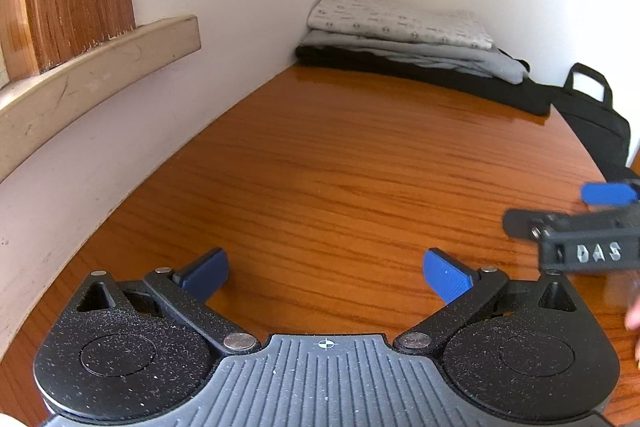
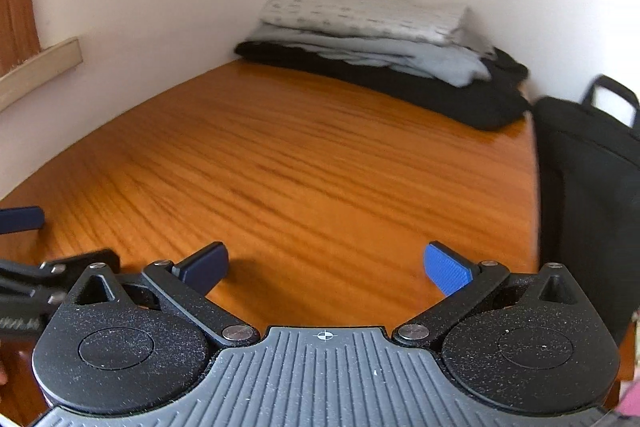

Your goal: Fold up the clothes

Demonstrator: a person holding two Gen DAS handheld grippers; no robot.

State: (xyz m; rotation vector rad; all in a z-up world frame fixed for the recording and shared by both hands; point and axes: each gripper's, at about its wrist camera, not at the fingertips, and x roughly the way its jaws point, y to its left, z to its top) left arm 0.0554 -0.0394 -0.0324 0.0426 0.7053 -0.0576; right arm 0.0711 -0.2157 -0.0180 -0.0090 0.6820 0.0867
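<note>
Both tools are hovering low over the bare wooden table (image 1: pixel 328 163), side by side; the left gripper (image 1: pixel 326 277) is standing with its jaws spread wide and is holding nothing; the right gripper (image 2: pixel 326 273) is likewise gaping fully and gripping nothing, and it is also showing at the right edge of the left wrist view (image 1: pixel 576 227); the right wrist view is blurring slightly, so fine detail there is uncertain; the clothes are sitting as a folded stack (image 1: pixel 400 39) in the far corner where the two white walls are meeting, well apart from both tools; a patterned pale piece (image 2: pixel 360 13) is lying on top, grey pieces beneath, a black garment (image 2: pixel 400 83) at the bottom and spreading widest; the stack is probably being kept against the walls to leave the table's centre free as working surface; a black bag (image 2: pixel 588 195) is standing beside the table's right edge; no unfolded garment is showing on the table, so judging the folding as done or awaiting a fresh item
</note>
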